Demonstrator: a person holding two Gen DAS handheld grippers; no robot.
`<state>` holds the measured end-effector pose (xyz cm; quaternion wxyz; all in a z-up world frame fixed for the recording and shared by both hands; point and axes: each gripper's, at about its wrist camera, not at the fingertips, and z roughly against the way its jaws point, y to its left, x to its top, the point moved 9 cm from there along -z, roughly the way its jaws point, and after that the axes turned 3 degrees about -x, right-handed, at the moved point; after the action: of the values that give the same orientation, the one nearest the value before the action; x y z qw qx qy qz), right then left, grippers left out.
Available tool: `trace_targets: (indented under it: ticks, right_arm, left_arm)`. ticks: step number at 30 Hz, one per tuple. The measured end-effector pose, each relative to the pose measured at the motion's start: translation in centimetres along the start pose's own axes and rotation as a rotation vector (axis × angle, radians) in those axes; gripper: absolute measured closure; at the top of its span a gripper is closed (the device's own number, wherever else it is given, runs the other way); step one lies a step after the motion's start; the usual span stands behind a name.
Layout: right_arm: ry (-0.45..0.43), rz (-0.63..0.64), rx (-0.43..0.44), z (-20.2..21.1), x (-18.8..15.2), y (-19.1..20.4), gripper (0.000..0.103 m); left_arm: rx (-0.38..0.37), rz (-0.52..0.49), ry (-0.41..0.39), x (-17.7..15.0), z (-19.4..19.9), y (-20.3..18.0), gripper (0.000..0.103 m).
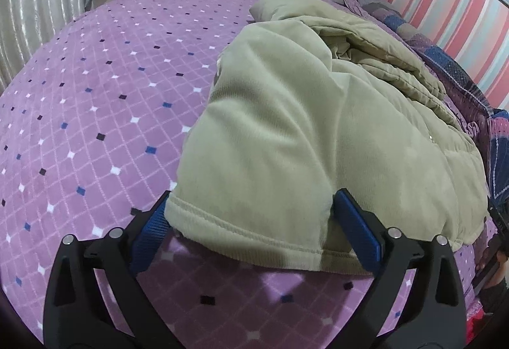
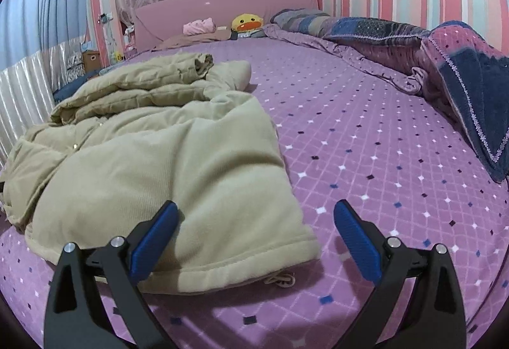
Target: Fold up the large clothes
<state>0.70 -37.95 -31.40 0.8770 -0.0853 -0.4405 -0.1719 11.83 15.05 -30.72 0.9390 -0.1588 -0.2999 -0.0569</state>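
A large beige padded coat (image 1: 302, 126) lies bunched on a purple diamond-pattern bedspread (image 1: 95, 113). In the left wrist view my left gripper (image 1: 251, 225) is open, its blue pads on either side of the coat's near hem, which lies between the jaws. In the right wrist view the same coat (image 2: 152, 158) lies to the left. My right gripper (image 2: 254, 228) is open over the coat's near right corner; its left pad (image 2: 156, 237) is above the fabric and its right pad (image 2: 356, 241) is over bare bedspread (image 2: 381, 142). A drawstring (image 2: 281, 280) pokes out from under the hem.
A yellow duck plush (image 2: 246, 23) and a folded pink cloth (image 2: 198, 26) lie by the pink headboard (image 2: 222, 5). A dark blue and purple quilt (image 2: 461, 72) is heaped along the bed's right side. Striped walls and curtains surround the bed.
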Motion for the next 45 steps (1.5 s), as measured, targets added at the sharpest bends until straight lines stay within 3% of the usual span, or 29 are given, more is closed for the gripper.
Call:
trace_targets:
  ticks: [7, 13, 16, 18, 21, 26, 28, 30, 31, 33, 36, 38, 41, 45]
  right_arm:
    - [0.018, -0.006, 0.002, -0.7, -0.5, 0.0, 0.005]
    - [0.027, -0.015, 0.011, -1.1, -0.5, -0.1, 0.003]
    - [0.044, -0.047, 0.036, -1.4, -0.2, -0.5, 0.002]
    - [0.057, -0.081, 0.064, -1.7, -0.2, -1.0, 0.002]
    - [0.110, -0.101, 0.120, -2.7, -0.4, -0.8, 0.002]
    - [0.170, -0.127, 0.209, -4.1, -0.7, 0.8, 0.003]
    - [0.176, -0.141, 0.238, -4.3, -1.0, 1.2, 0.015]
    - [0.191, -0.152, 0.289, -4.3, -1.4, 2.0, 0.041]
    - [0.192, -0.150, 0.290, -4.1, -1.5, 2.2, 0.044]
    - [0.186, -0.134, 0.287, -3.7, -1.6, 2.8, 0.061]
    - [0.177, -0.136, 0.294, -3.1, -1.2, 3.3, 0.077]
    - [0.163, -0.136, 0.298, -2.6, -0.9, 3.3, 0.081]
    - [0.157, -0.277, 0.378, -2.3, -0.3, 2.1, 0.085]
    - [0.115, -0.416, 0.465, -1.0, 0.9, 0.6, 0.086]
  left_arm:
    - [-0.045, -0.034, 0.077, 0.2, -1.9, -0.3, 0.003]
    - [-0.063, -0.025, 0.100, -0.3, -2.4, -1.1, 0.026]
    - [-0.096, 0.013, 0.109, -0.5, -2.1, -1.4, 0.042]
    - [-0.145, 0.037, 0.125, -0.5, -1.9, -1.8, 0.058]
    - [-0.143, 0.035, 0.138, -0.5, -2.4, -2.3, 0.057]
    - [-0.129, 0.035, 0.170, -0.4, -3.6, -3.4, 0.046]
    - [-0.110, 0.025, 0.175, -0.4, -3.8, -3.6, 0.045]
    - [-0.086, 0.000, 0.168, -0.3, -3.7, -4.0, 0.053]
    - [-0.084, -0.002, 0.165, -0.4, -3.6, -4.2, 0.056]
    - [-0.092, 0.007, 0.159, -0.6, -3.3, -4.1, 0.069]
    - [-0.072, 0.014, 0.142, -0.7, -2.6, -4.5, 0.078]
    - [-0.057, 0.015, 0.124, -0.8, -1.7, -4.9, 0.080]
    - [-0.062, 0.047, 0.087, -1.0, 0.5, -5.4, 0.082]
    - [-0.138, 0.133, 0.013, -0.5, 4.7, -5.7, 0.085]
